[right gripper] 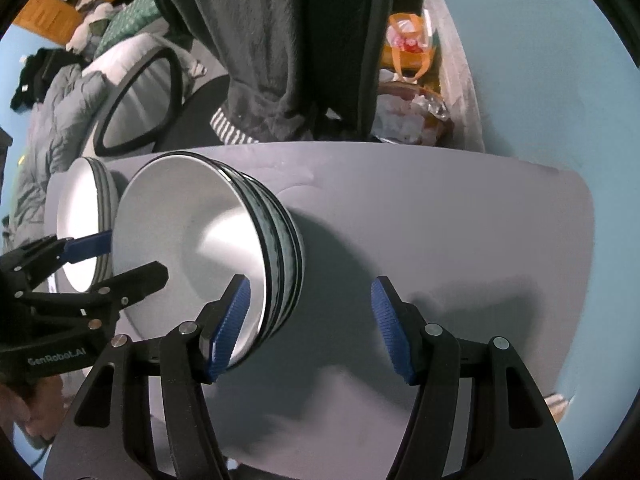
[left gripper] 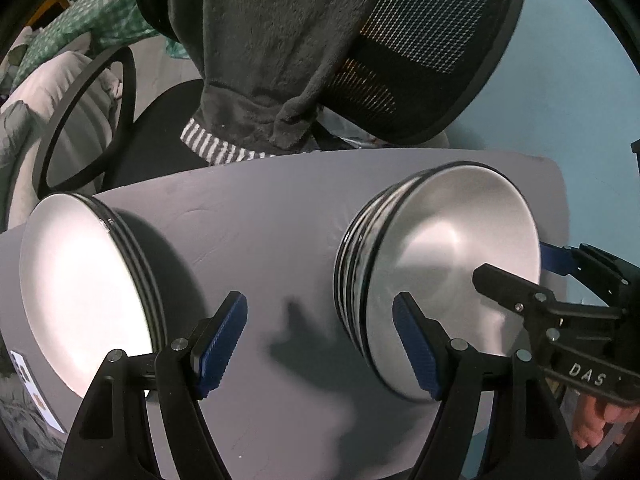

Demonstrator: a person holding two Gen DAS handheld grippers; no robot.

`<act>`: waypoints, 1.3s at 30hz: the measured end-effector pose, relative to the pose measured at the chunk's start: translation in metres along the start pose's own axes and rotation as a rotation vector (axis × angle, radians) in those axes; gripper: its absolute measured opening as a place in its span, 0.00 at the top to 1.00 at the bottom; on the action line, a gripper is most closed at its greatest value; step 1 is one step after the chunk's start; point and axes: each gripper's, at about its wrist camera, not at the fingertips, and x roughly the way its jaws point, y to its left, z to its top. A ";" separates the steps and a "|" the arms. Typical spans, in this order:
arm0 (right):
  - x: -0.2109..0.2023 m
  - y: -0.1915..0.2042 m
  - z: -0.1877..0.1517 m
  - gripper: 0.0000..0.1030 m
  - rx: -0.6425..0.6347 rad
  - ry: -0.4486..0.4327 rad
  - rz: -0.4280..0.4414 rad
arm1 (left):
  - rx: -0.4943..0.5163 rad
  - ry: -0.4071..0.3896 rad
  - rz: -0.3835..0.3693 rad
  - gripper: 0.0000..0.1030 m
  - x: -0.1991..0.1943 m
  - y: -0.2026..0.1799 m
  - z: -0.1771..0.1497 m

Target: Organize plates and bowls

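On the grey table (left gripper: 256, 216) a stack of white bowls (left gripper: 448, 264) with dark rims stands to the right of a stack of white plates (left gripper: 80, 292). My left gripper (left gripper: 320, 340) is open and points down. The bowls' left rim lies between its blue pads, with one finger (left gripper: 416, 348) over the bowl's inside. My right gripper (right gripper: 310, 320) is open too and straddles the right rim of the bowl stack (right gripper: 192, 248). Each gripper shows in the other's view: the right gripper (left gripper: 532, 268) at the bowls' far side, the left gripper (right gripper: 132, 256) between bowls and plates (right gripper: 76, 216). No pad visibly presses on a bowl.
An office chair (left gripper: 432, 52) with a dark fleece garment (left gripper: 264, 48) draped over it stands behind the table. A small card (left gripper: 28, 380) lies at the table's left edge. Full bags (right gripper: 408, 80) sit on the floor beyond the far edge. A hand (left gripper: 596, 420) grips the right tool.
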 end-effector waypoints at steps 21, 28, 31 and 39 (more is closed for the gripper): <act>0.021 0.003 0.022 0.70 -0.042 0.083 0.145 | -0.068 0.065 -0.168 0.73 0.011 0.003 0.012; 0.018 0.008 0.018 0.73 -0.065 0.060 0.110 | -0.004 0.046 -0.087 0.80 0.002 -0.004 0.005; 0.019 0.006 0.015 0.78 -0.037 0.073 0.130 | -0.018 0.059 -0.090 0.80 0.001 0.003 0.000; 0.025 0.033 -0.004 0.79 -0.072 0.088 0.119 | -0.035 0.076 -0.080 0.81 -0.003 0.027 -0.027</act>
